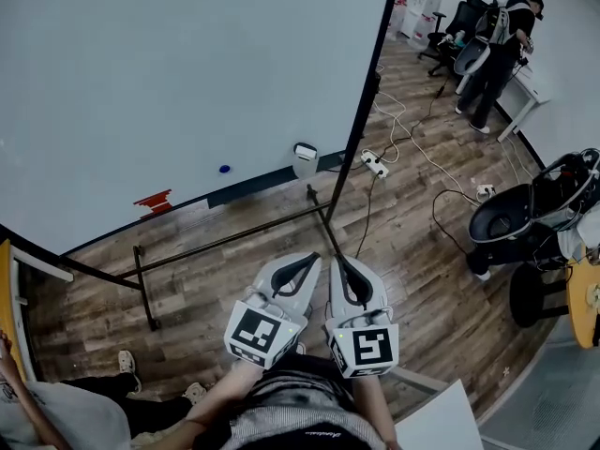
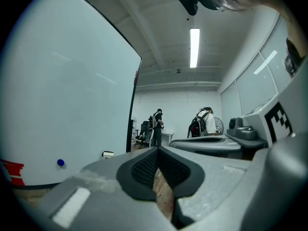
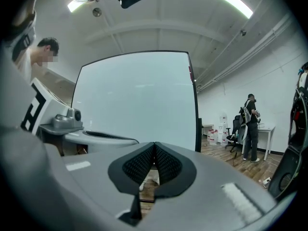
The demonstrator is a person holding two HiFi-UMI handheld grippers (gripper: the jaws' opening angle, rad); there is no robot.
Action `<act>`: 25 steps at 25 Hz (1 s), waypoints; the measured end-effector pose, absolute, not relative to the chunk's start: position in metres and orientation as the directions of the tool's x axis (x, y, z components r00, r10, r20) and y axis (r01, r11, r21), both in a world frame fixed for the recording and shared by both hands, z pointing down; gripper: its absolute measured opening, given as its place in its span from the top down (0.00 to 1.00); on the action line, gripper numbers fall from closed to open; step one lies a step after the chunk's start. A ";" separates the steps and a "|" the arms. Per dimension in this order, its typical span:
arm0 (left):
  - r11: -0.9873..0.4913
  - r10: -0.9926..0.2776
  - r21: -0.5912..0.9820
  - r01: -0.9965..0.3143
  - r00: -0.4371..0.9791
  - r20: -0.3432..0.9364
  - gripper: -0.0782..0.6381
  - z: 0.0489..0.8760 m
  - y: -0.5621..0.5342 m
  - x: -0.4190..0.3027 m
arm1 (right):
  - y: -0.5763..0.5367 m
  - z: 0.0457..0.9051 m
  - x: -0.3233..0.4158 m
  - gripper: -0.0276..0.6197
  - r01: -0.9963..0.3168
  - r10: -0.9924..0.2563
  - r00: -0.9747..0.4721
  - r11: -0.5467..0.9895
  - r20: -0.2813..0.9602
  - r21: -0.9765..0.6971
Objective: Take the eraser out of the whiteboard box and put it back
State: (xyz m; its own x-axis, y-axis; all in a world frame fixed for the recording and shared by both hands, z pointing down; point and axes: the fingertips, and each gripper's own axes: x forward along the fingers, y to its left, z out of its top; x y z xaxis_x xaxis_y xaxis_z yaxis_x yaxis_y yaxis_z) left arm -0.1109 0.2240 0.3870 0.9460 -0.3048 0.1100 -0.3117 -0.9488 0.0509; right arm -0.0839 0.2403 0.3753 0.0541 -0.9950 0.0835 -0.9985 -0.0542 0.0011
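Observation:
The whiteboard point(image 1: 187, 73) fills the upper left of the head view. A small white box point(image 1: 305, 157) hangs at its lower right corner and shows in the left gripper view as the box point(image 2: 108, 154). I cannot make out the eraser. A blue magnet point(image 1: 224, 169) and a red mark point(image 1: 155, 201) sit near the board's lower edge. My left gripper point(image 1: 306, 260) and right gripper point(image 1: 338, 262) are side by side in front of me, over the floor and well short of the box. Both left gripper point(image 2: 158, 151) and right gripper point(image 3: 154, 146) are shut with nothing between the pads.
The board's black stand bars point(image 1: 225, 240) cross the wooden floor between me and the board. Cables and a power strip point(image 1: 375, 164) lie to the right. Office chairs point(image 1: 511, 221) stand at the right, and a person point(image 1: 492, 54) stands at a desk far back. Someone's legs point(image 1: 94, 406) are at lower left.

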 end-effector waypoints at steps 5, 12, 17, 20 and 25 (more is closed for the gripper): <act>-0.946 -0.309 0.068 -0.316 0.946 0.096 0.89 0.389 0.180 -0.084 | 0.196 0.377 -0.057 0.95 -0.999 -0.996 0.045 -0.045 0.081 0.002; -0.940 -0.328 0.074 -0.333 0.941 0.081 0.89 0.384 0.101 -0.055 | 0.115 0.371 -0.030 0.95 -1.000 -0.997 0.022 -0.021 0.081 0.014; -0.945 -0.316 0.062 -0.322 0.944 0.095 0.89 0.383 0.054 -0.033 | 0.066 0.366 -0.016 0.95 -1.000 -0.997 0.005 -0.003 0.073 0.018; -0.949 -0.302 0.063 -0.308 0.949 0.095 0.89 0.380 0.034 -0.019 | 0.045 0.364 -0.005 0.95 -1.000 -0.997 0.010 -0.008 0.075 0.019; -0.952 -0.293 0.061 -0.300 0.951 0.096 0.89 0.384 0.004 -0.012 | 0.014 0.371 0.003 0.95 -1.000 -0.997 0.015 -0.014 0.079 0.012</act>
State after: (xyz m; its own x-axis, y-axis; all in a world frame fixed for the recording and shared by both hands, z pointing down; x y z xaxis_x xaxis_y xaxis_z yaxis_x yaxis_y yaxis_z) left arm -0.0119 0.0039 0.3837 0.9512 -0.2934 0.0959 -0.2998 -0.9520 0.0613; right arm 0.0033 0.0140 0.3713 0.0148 -0.9967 0.0794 -0.9998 -0.0139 0.0123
